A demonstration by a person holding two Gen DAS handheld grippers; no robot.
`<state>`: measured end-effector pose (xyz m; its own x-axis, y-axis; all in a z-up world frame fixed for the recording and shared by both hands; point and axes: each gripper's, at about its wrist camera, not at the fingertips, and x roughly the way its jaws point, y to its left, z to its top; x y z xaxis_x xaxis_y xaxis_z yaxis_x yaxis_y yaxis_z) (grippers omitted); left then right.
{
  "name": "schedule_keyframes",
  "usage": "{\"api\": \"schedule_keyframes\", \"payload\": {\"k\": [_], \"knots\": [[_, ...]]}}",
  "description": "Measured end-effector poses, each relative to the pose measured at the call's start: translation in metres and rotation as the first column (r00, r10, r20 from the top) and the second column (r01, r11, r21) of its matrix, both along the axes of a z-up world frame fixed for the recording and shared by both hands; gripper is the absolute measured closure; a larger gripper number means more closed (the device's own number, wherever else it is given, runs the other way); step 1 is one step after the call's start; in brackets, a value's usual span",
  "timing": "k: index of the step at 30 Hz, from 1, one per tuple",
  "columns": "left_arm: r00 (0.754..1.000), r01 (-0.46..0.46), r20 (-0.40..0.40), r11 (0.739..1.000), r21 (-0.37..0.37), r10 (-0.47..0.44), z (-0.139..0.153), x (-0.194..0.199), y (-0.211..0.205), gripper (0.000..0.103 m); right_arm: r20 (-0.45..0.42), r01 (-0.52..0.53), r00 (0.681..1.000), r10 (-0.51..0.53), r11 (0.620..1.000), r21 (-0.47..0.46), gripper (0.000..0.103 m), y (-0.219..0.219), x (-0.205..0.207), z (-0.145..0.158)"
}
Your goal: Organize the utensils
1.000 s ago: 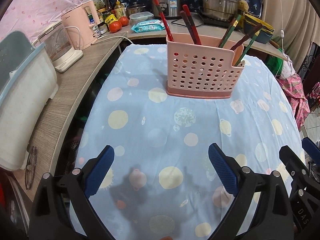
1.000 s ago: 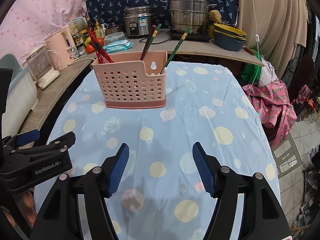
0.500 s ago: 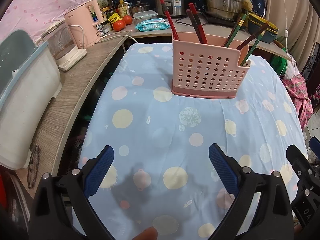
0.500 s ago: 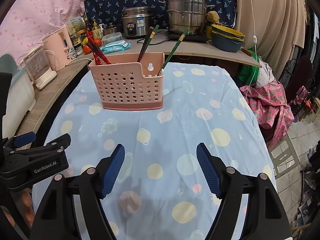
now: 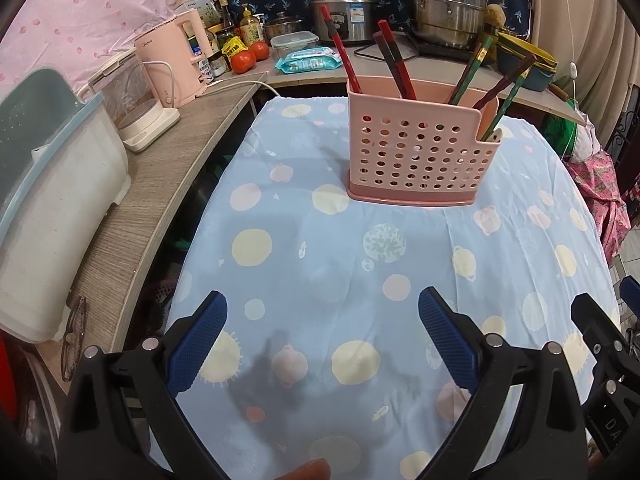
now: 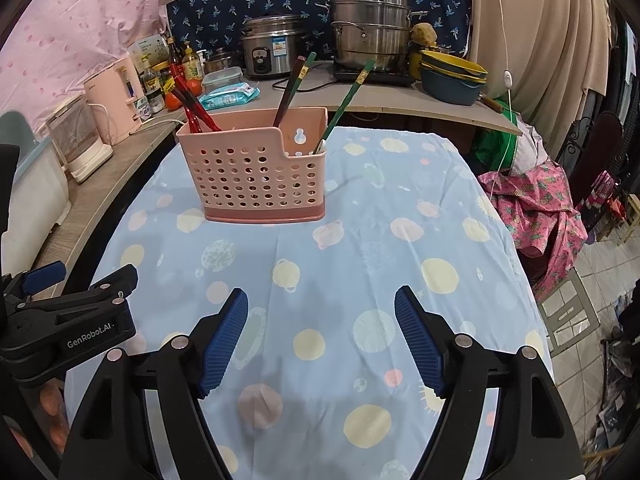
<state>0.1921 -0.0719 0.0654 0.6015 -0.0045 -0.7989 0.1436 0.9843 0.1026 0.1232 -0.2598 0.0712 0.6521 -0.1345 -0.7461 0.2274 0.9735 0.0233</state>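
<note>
Left wrist view: my left gripper hangs over the near part of the table, jaws spread wide, nothing between the blue pads, only the spotted blue cloth beneath. Pink holder stands upright well beyond the jaws, on the far half of the cloth. Red chopsticks lean out of the holder's left side; green and dark chopsticks lean out of its right, lower-cut compartment.

Right wrist view: my right gripper also sits short of the holder, jaws well apart, gap somewhat narrower than the left pair's, nothing held. Red chopsticks at the holder's left end, one dark pair near the middle, one green at its right end. Left gripper's black body shows at the holder's near left, just beside mine. Behind the holder: rice cooker, steel steamer pot, stacked bowls. Left of the holder: pink kettle.
</note>
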Motion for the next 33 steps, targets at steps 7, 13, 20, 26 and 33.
{"api": "schedule_keyframes", "payload": {"k": [7, 13, 20, 26, 33], "knots": [[1.0, 0.011, 0.009, 1.0, -0.003, -0.011, 0.0029, -0.0011, -0.0013, 0.011, 0.001, -0.001, 1.0, 0.001, 1.0, -0.001, 0.03, 0.0008, -0.0002, -0.0002], [1.0, 0.02, 0.009, 1.0, -0.004, -0.02, 0.004, -0.0024, -0.0035, 0.011, -0.002, -0.002, 1.0, 0.002, 1.0, 0.003, 0.03, 0.0018, 0.0, 0.0007], [1.0, 0.024, 0.009, 1.0, -0.008, -0.024, 0.0047, -0.0034, -0.004, 0.011, 0.001, -0.001, 1.0, 0.001, 1.0, 0.005, 0.03, 0.0013, -0.0009, 0.0013], [1.0, 0.013, 0.014, 1.0, -0.009, -0.013, 0.0056, -0.0039, -0.003, 0.011, 0.0, 0.0, 1.0, 0.0, 1.0, 0.005, 0.03, 0.0013, -0.0008, 0.0013], [1.0, 0.006, 0.017, 1.0, -0.009, -0.006, 0.0064, -0.0028, -0.0013, 0.011, 0.002, 0.003, 1.0, -0.003, 1.0, 0.006, 0.03, 0.0003, -0.0009, 0.001]]}}
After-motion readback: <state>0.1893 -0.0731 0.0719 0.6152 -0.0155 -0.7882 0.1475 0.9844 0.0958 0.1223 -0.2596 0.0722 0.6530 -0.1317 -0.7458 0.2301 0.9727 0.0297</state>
